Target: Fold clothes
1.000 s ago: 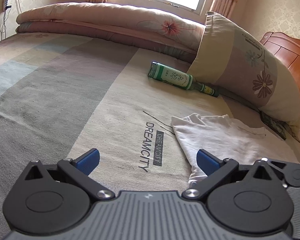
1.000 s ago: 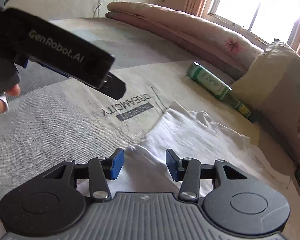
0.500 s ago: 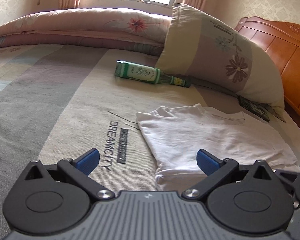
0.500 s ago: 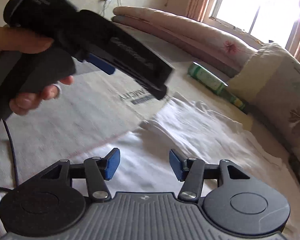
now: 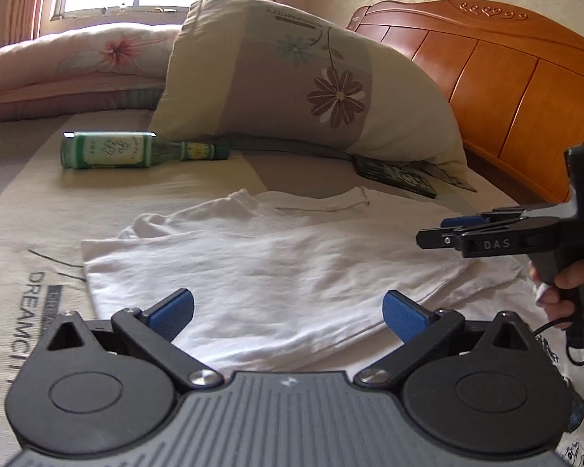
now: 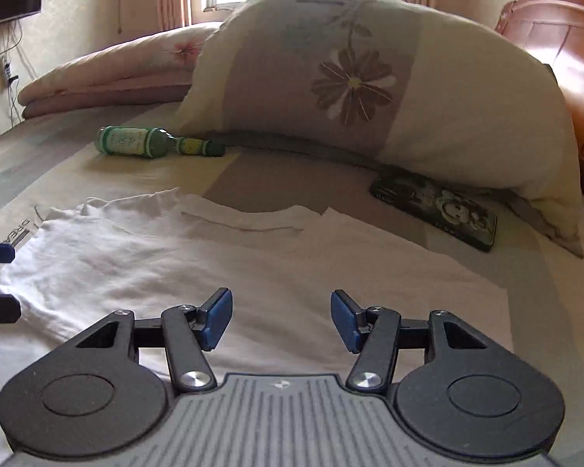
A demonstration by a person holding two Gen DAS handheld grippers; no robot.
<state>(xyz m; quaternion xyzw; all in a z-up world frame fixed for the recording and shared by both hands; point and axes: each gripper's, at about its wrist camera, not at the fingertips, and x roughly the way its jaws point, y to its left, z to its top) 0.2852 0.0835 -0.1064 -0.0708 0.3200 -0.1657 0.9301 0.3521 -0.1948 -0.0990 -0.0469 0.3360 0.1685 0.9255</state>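
Only the left wrist view shows the hand [image 5: 564,284] holding the right gripper [image 6: 280,321]. Both it and the left gripper [image 5: 288,311] gape empty above the white shirt [image 5: 272,272]. Bare bed [image 6: 292,179] lies beyond its collar edge.

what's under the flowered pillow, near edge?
A dark printed case pokes out from under the pillow, lying flat on the bedsheet. Its far end is covered by the pillow, so its full shape and anything deeper underneath cannot be seen.
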